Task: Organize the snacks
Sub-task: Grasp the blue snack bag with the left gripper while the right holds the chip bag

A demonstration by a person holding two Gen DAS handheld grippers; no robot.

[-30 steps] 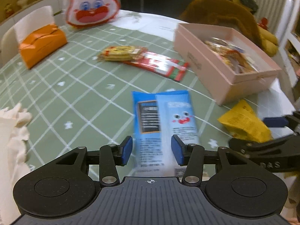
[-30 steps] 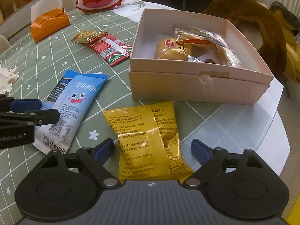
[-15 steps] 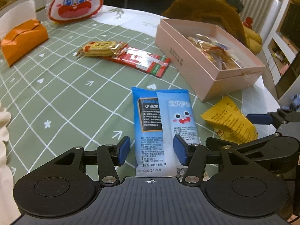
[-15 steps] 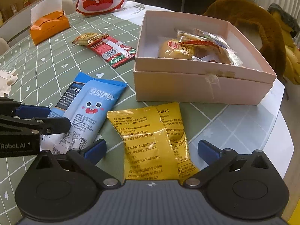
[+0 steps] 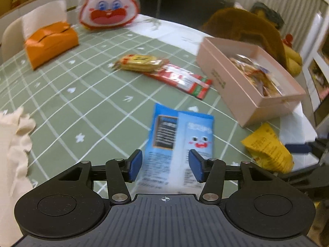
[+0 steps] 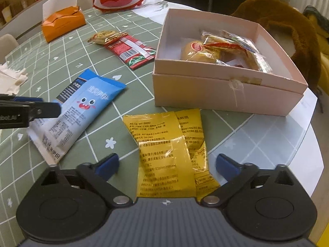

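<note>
A blue snack pack [image 5: 181, 135] lies flat on the green checked table, its near end between the open fingers of my left gripper [image 5: 165, 165]; it also shows in the right wrist view [image 6: 82, 107]. Two yellow packs [image 6: 170, 152] lie side by side with their near ends between the wide-open fingers of my right gripper [image 6: 167, 164]; they also show in the left wrist view [image 5: 267, 148]. An open pink box [image 6: 226, 90] holds several wrapped snacks. A red pack [image 6: 131, 51] and a yellow biscuit pack [image 6: 102, 36] lie further back.
An orange tissue box [image 5: 49, 41] and a red-and-white rabbit bag [image 5: 109, 4] stand at the far side. White cloth [image 5: 14, 144] lies at the left edge. A brown plush [image 6: 283, 22] sits behind the box. The table's edge curves close on the right.
The left wrist view has swung a little, so the blue pack sits more centred between the left fingers. The right gripper has drawn slightly closer over the yellow packs. Both stay open.
</note>
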